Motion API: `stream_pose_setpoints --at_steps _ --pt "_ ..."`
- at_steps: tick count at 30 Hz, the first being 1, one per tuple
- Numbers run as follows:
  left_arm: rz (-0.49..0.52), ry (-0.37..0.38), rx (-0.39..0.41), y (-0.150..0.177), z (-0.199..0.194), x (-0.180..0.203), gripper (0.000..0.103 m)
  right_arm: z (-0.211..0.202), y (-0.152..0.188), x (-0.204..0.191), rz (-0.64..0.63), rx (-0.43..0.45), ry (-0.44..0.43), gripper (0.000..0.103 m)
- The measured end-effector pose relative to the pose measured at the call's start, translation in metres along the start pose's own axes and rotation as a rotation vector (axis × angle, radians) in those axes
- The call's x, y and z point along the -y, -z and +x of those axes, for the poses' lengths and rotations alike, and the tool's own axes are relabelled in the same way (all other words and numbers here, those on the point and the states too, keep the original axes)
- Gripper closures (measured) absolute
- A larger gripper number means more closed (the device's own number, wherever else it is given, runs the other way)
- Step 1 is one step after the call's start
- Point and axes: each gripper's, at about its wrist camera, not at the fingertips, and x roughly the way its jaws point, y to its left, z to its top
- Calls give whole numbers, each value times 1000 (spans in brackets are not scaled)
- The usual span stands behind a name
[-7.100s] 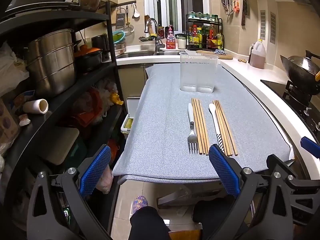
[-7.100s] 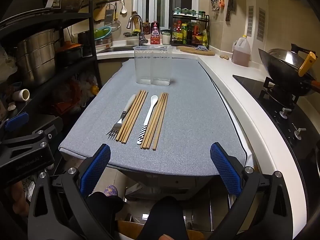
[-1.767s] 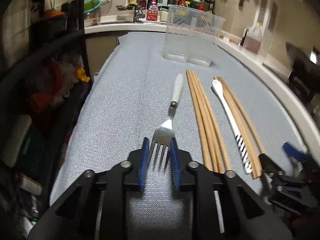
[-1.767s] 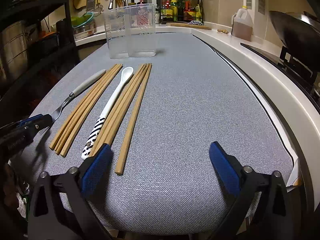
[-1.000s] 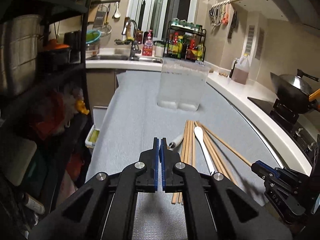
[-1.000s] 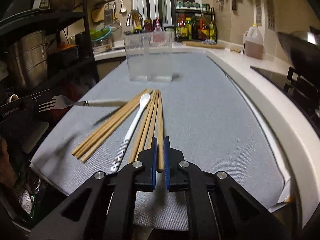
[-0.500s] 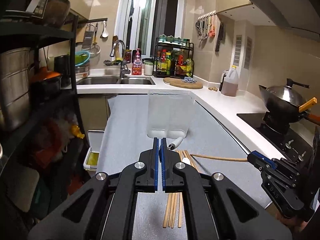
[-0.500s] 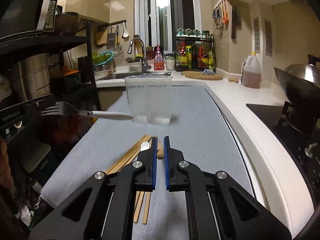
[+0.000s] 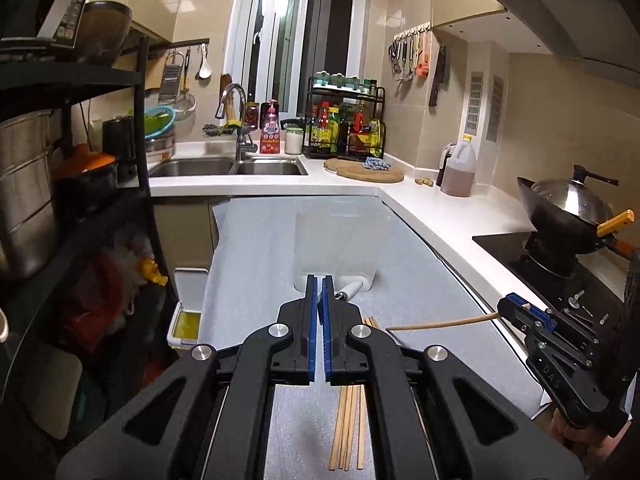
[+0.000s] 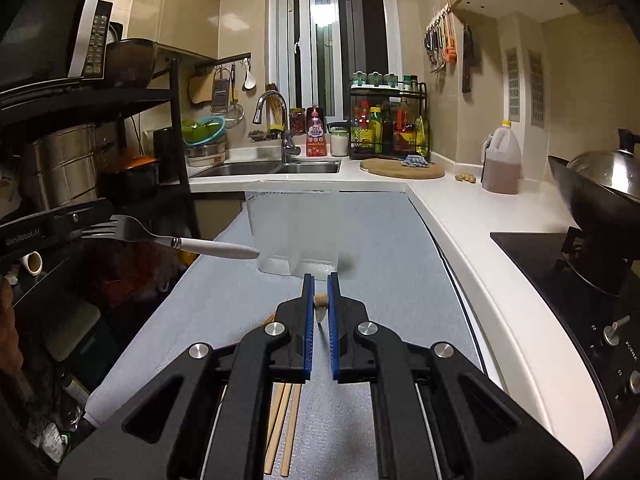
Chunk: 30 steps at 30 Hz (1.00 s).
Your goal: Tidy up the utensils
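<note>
- Fork (image 10: 132, 231): held by its tines in left gripper (image 10: 86, 226), mid-left of right wrist view; white handle sticks out level, tip just at the left wall of the clear container (image 10: 294, 232), which stands mid-frame on the table (image 10: 400, 280).
- Left gripper (image 9: 319, 292) clamped shut on fork; only the handle end shows past its pads in its own view.
- Right gripper (image 10: 320, 300) closed on a single chopstick (image 9: 440, 324), seen end-on between its pads; in left view the stick runs level from the gripper at right toward centre.
- Remaining chopsticks (image 9: 348, 428) lie on the table, bottom centre.
- Handling, my guess: fork stiff, light, smooth metal, could pivot in a tine grip. Chopstick thin, light, rolls easily; grip near the end lets it sag or swing.
- Container rim high, so both need tipping upright before dropping in.
</note>
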Motion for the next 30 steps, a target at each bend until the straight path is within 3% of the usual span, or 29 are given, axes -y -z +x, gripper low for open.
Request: stream_pose_setpoints --at_steps 7,10,14,16,17,18,24,30 --pt "54 3 75 -15 -2 7 103 3 -12 4 -4 15 -10 96" --pt "53 6 61 -9 16 2 103 5 -14 7 6 16 -7 96" --pt "-15 11 -22 15 29 -18 102 3 -10 8 0 17 -5 96" --pt "0 -17 -50 32 29 -25 87 7 -6 9 4 -2 -9 96" --pt "4 -39 -68 41 29 -29 62 9 -3 10 11 -12 -12 96" --pt "-1 -57 -76 46 30 -33 47 11 -1 10 15 -20 -13 96" --pt "-36 -114 -135 73 32 -66 47 15 10 13 36 -49 -6 96" --pt "-44 -123 -177 97 39 -85 47 15 21 14 54 -75 7 96"
